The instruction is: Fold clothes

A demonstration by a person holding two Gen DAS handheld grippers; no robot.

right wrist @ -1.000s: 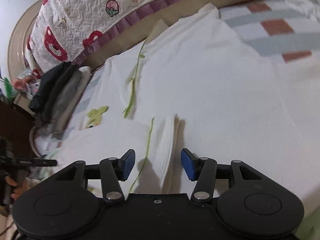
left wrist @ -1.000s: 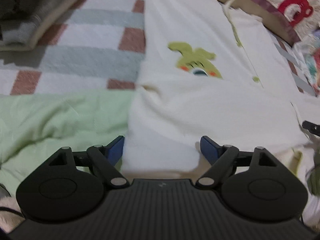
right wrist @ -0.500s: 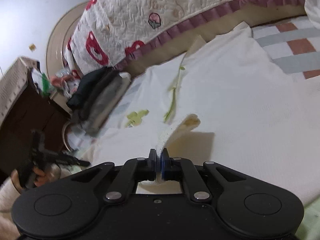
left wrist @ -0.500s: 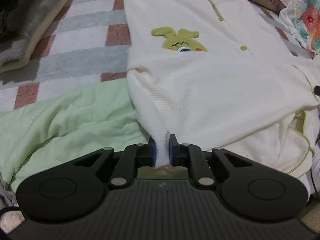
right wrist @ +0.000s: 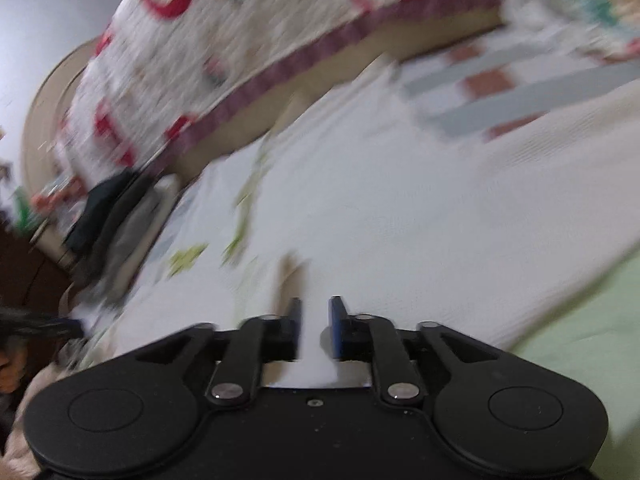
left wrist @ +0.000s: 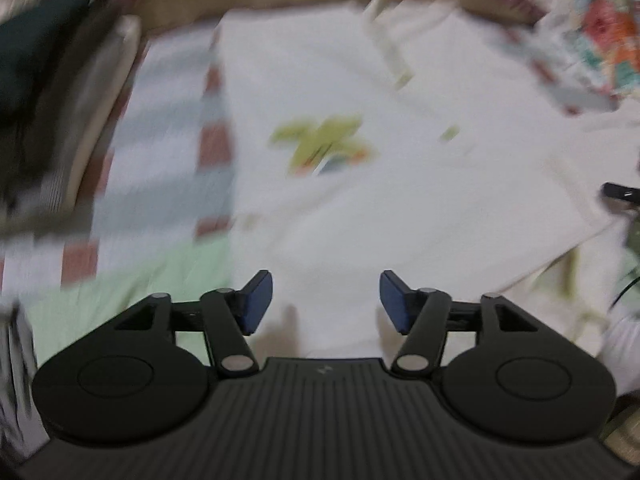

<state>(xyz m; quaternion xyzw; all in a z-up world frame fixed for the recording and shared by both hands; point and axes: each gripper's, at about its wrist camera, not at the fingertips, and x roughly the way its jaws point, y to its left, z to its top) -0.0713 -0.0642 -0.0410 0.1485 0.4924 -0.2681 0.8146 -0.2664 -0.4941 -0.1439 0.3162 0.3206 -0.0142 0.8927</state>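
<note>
The white shirt (left wrist: 360,208) with a green animal picture (left wrist: 320,146) lies flat on the bed. The left gripper (left wrist: 326,300) tips down over its near edge, jaws just opened, nothing in them. The right gripper (right wrist: 315,322) has also just let go, white cloth lying loose between. A folded dark pile (right wrist: 108,216) and a red-and-white quilt (right wrist: 248,40) sit nearby
</note>
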